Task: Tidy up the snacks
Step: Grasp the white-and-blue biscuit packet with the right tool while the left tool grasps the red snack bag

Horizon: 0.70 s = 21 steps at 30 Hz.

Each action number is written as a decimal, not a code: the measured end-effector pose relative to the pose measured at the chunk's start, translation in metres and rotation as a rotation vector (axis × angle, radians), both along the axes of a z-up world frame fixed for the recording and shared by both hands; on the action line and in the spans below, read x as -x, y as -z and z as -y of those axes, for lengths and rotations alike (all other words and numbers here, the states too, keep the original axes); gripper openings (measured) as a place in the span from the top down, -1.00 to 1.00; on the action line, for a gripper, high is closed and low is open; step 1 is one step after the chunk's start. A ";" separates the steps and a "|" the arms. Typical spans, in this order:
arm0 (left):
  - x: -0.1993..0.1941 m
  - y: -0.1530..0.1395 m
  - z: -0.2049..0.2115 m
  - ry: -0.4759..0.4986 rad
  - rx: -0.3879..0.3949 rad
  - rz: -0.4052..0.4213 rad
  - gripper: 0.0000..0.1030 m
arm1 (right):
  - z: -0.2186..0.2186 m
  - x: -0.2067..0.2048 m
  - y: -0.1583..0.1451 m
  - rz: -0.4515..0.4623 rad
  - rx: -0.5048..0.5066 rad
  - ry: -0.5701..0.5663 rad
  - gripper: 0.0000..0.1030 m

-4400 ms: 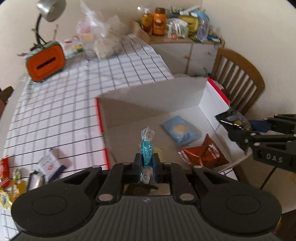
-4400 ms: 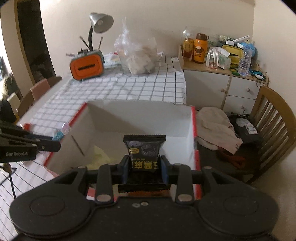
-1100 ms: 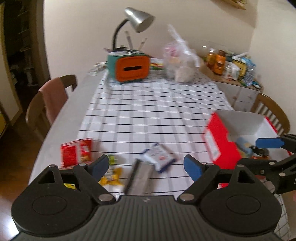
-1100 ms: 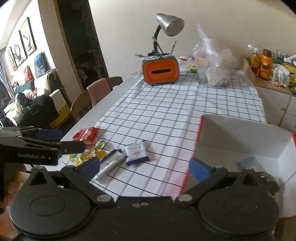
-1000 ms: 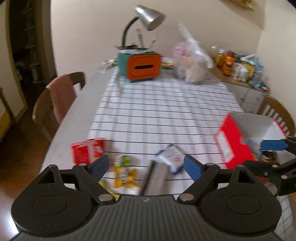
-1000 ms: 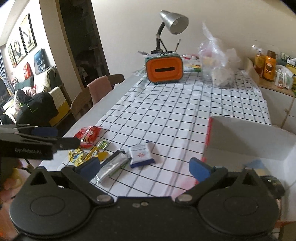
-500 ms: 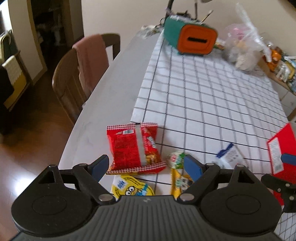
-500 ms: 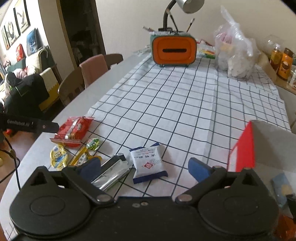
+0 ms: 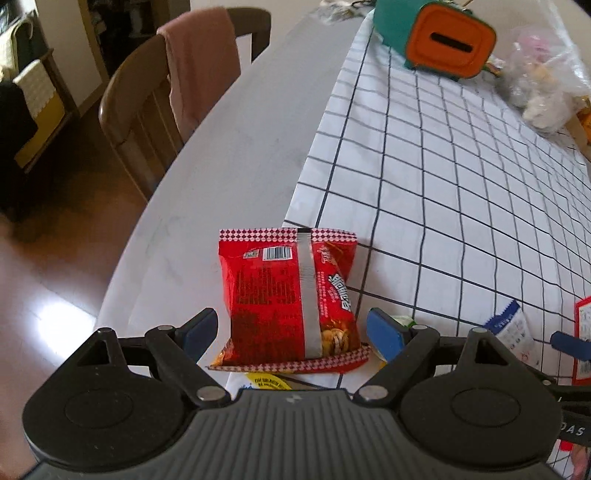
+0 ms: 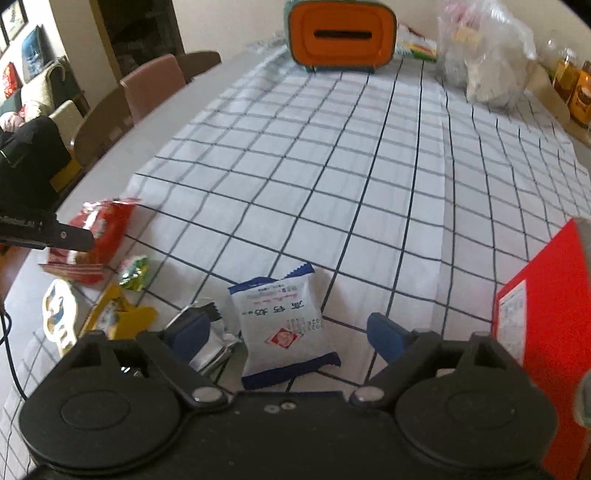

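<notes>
My left gripper (image 9: pixel 291 332) is open, its blue pads either side of a red snack bag (image 9: pixel 291 295) lying at the tablecloth's left edge. My right gripper (image 10: pixel 288 338) is open over a white-and-blue packet (image 10: pixel 282 321), with a silver wrapper (image 10: pixel 210 338) beside its left pad. The red bag also shows in the right wrist view (image 10: pixel 98 232), with the left gripper's finger (image 10: pixel 48 230) over it. A small green candy (image 10: pixel 133 272), a yellow packet (image 10: pixel 110 315) and a round yellow-rimmed packet (image 10: pixel 59 314) lie between. The red box (image 10: pixel 546 306) stands at the right.
An orange and teal holder (image 10: pixel 341 35) and a clear plastic bag (image 10: pixel 484 55) stand at the table's far end. A chair with a pink cloth (image 9: pixel 192 70) stands by the table's left edge (image 9: pixel 155 206). The checked cloth (image 10: pixel 351 166) covers the middle.
Both grippers let go of their snacks in the box, opened, and swung left. The left one has closed in on the red bag, the right one on the white-and-blue packet.
</notes>
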<state>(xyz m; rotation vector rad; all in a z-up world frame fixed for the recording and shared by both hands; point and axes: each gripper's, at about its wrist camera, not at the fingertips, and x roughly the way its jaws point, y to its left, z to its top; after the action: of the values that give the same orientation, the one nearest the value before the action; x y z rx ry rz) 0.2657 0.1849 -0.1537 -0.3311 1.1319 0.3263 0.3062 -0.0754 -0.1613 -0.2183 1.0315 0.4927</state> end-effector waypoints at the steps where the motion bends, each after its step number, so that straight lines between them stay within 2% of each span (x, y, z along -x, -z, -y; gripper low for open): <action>1: -0.002 0.002 -0.001 -0.006 0.004 -0.008 -0.71 | -0.001 -0.002 0.003 -0.004 0.006 0.003 -0.67; 6: -0.010 0.012 -0.002 -0.009 -0.007 -0.035 -0.71 | -0.007 -0.005 0.013 -0.006 0.038 -0.017 -0.55; 12: -0.013 0.020 0.002 0.014 -0.029 -0.038 -0.70 | -0.015 -0.002 0.018 0.017 0.072 -0.060 -0.25; 16: -0.013 0.018 0.001 0.008 -0.031 -0.030 -0.53 | -0.018 -0.001 0.018 0.034 0.070 -0.075 -0.05; 21: -0.010 0.016 0.000 0.006 -0.037 -0.013 -0.39 | -0.017 0.001 0.017 0.043 0.064 -0.073 0.04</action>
<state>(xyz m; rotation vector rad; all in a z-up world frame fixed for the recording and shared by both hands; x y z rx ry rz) 0.2761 0.1848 -0.1701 -0.2930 1.1380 0.3445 0.3055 -0.0584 -0.1781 -0.3233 1.0003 0.5193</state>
